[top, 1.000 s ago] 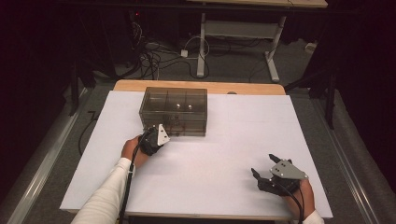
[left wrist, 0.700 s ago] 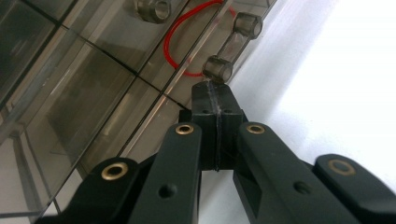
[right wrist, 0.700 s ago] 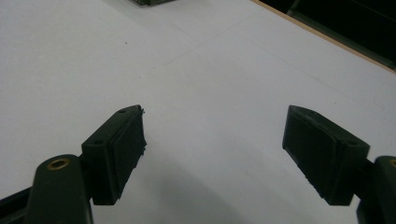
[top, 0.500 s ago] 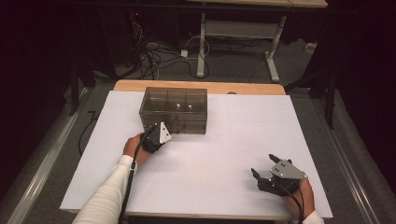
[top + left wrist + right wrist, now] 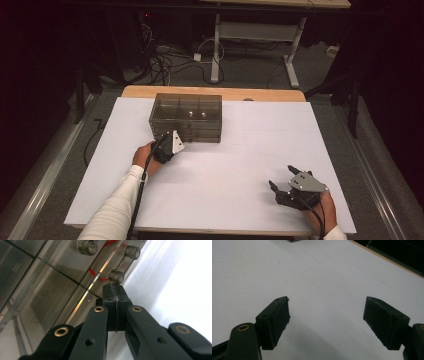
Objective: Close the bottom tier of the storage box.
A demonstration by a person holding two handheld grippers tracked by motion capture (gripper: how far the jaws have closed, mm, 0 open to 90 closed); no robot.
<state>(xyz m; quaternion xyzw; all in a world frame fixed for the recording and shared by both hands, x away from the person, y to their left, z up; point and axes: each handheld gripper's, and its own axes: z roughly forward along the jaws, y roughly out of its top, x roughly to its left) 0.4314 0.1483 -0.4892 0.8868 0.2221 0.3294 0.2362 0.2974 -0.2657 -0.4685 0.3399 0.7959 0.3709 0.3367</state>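
Observation:
A smoky clear plastic drawer box [image 5: 186, 117] stands at the back middle of the white table [image 5: 240, 150]. My left gripper [image 5: 169, 142] is at its lower left front corner. In the left gripper view my left gripper [image 5: 115, 293] is shut, pads pressed together with nothing between them. Its tips sit just below one post of a clear drawer handle [image 5: 122, 265]. Something red and curved [image 5: 93, 272] shows through the drawer front. My right gripper [image 5: 282, 177] rests near the front right of the table. Its jaws stand wide open over bare white surface, as my right gripper [image 5: 327, 305] shows.
A wooden table edge [image 5: 215, 93] runs behind the box. Beyond it are cables [image 5: 165, 55] on the floor and a white desk frame [image 5: 255, 35]. A metal rail [image 5: 45, 170] runs along the left side.

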